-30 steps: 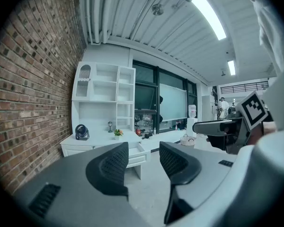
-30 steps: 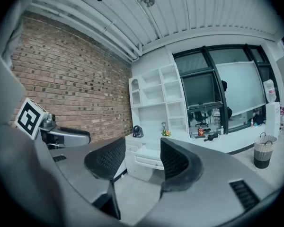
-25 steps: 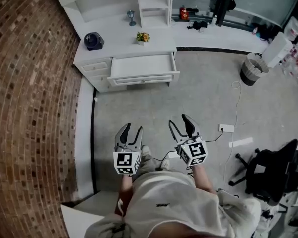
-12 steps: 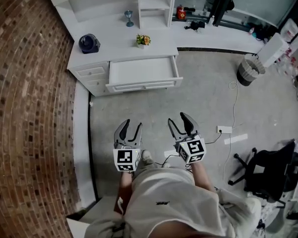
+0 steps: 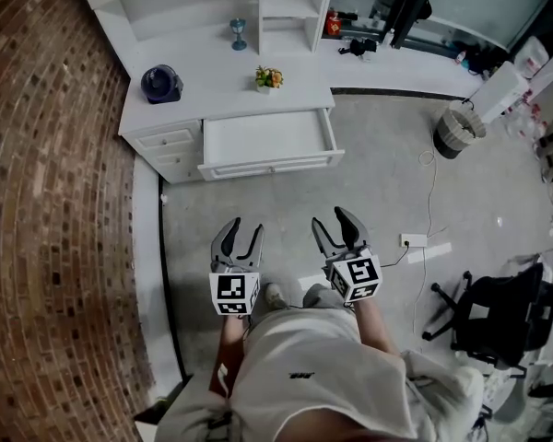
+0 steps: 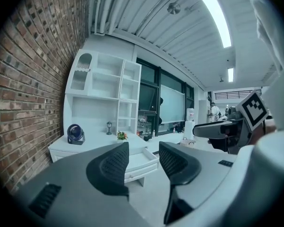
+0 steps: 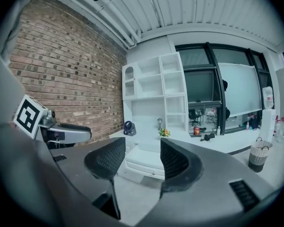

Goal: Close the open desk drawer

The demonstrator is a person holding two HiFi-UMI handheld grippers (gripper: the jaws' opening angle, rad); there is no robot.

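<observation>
The white desk [image 5: 221, 90] stands against the brick wall, and its wide drawer [image 5: 269, 141] is pulled out toward me and empty. Both grippers hang over the grey floor well short of it, pointing at the desk. My left gripper [image 5: 242, 228] has a narrow gap between its jaws, which are closing with nothing between them. My right gripper [image 5: 332, 219] is open and empty. In the left gripper view the drawer [image 6: 141, 161] shows between and beyond the left gripper's [image 6: 143, 150] jaws. In the right gripper view the drawer [image 7: 146, 167] lies straight ahead of the right gripper [image 7: 143, 148].
On the desk top are a dark fan [image 5: 161, 83], a small flower pot [image 5: 268, 78] and a goblet [image 5: 238, 30]. A brick wall [image 5: 46, 201] runs along the left. A power strip [image 5: 413, 240] with a cable lies on the floor, with a waste basket [image 5: 458, 129] and an office chair [image 5: 488, 320] at the right.
Both grippers have been carried forward toward the desk, so desk and drawer sit lower and nearer in the head view. The left jaws stand slightly narrower.
</observation>
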